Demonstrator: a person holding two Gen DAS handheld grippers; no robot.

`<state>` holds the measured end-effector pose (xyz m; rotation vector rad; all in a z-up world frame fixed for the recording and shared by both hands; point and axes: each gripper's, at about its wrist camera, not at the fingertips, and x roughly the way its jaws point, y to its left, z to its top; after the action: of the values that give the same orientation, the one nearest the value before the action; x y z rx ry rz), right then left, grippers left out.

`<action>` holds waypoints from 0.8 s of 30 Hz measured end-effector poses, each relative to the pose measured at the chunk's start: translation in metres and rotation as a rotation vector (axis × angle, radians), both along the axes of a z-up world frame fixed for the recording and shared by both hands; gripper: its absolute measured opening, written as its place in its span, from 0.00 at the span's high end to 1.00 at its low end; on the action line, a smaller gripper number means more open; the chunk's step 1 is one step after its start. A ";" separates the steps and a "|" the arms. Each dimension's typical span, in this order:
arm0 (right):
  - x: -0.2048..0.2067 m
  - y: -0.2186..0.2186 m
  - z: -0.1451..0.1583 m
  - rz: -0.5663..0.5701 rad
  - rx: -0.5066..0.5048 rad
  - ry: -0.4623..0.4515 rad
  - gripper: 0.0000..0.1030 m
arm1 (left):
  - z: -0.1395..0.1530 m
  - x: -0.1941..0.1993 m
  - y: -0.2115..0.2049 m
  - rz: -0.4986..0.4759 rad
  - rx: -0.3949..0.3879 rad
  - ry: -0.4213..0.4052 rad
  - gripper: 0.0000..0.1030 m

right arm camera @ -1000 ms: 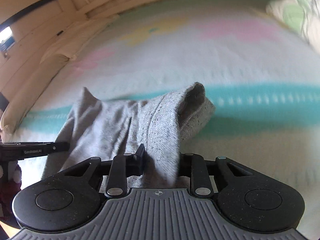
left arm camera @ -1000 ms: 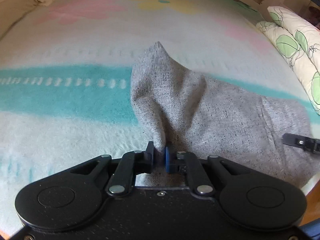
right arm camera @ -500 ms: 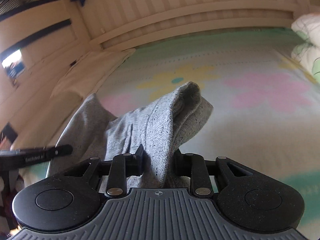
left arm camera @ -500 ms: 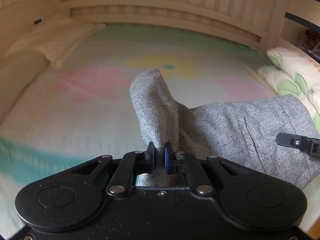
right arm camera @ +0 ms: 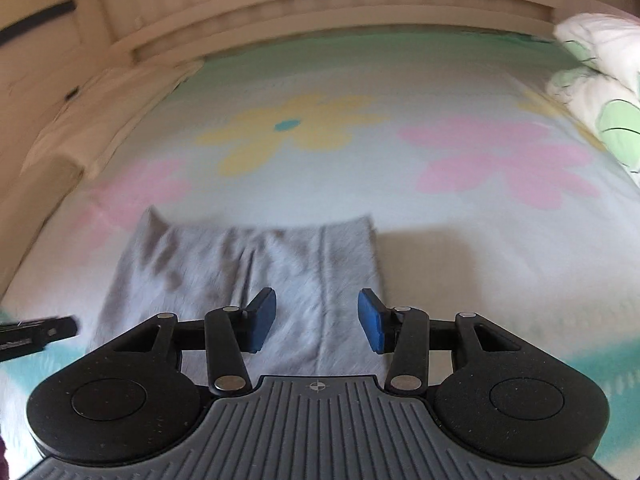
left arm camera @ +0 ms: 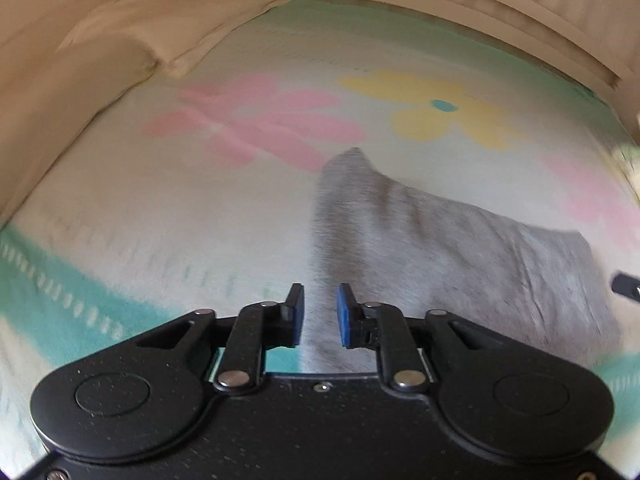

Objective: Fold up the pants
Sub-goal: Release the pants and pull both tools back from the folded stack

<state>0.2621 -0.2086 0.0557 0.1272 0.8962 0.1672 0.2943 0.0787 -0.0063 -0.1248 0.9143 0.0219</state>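
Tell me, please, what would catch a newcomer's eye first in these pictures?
The grey pants lie in the middle of a pastel blanket, just ahead of both grippers. Beyond them a big yellow flower stands out between pink ones. The left gripper and right gripper are opening, pads clear of the cloth.

Black tongs (left arm camera: 320, 316), blue pads, silver screws.

I see motion blur over both views. My gripper bodies hide the near edge of the pants (left arm camera: 460, 256). The pillow (right arm camera: 600, 64) is cut off at right.
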 end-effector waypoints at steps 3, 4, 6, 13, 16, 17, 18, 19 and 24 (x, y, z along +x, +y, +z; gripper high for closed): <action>-0.001 0.012 -0.028 0.043 -0.071 0.146 0.57 | -0.004 -0.010 -0.028 -0.074 -0.001 0.008 0.59; -0.003 0.015 -0.032 0.046 -0.092 0.167 0.57 | -0.010 -0.014 -0.040 -0.109 0.008 0.021 0.56; -0.008 0.017 -0.036 0.046 -0.094 0.138 0.57 | -0.023 -0.018 -0.052 -0.149 0.031 0.073 0.55; -0.049 0.010 0.003 -0.006 0.015 0.027 0.57 | -0.033 -0.029 -0.059 -0.153 0.058 0.076 0.54; -0.072 0.009 0.029 -0.017 0.010 -0.057 0.56 | -0.011 -0.041 -0.056 -0.124 0.061 0.017 0.55; -0.078 0.009 0.036 -0.023 0.001 -0.077 0.55 | -0.003 -0.047 -0.055 -0.120 0.064 -0.010 0.55; -0.085 0.009 0.042 -0.022 -0.002 -0.089 0.54 | 0.007 -0.054 -0.055 -0.116 0.066 -0.032 0.54; -0.089 0.010 0.046 -0.014 0.001 -0.092 0.54 | 0.015 -0.061 -0.055 -0.110 0.068 -0.053 0.51; -0.117 0.016 0.061 0.024 -0.024 -0.104 0.54 | 0.044 -0.097 -0.050 -0.077 0.082 -0.127 0.38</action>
<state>0.1456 -0.1922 0.1162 0.0846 0.7961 0.1837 0.1976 0.0289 0.0377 -0.0140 0.7898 -0.0200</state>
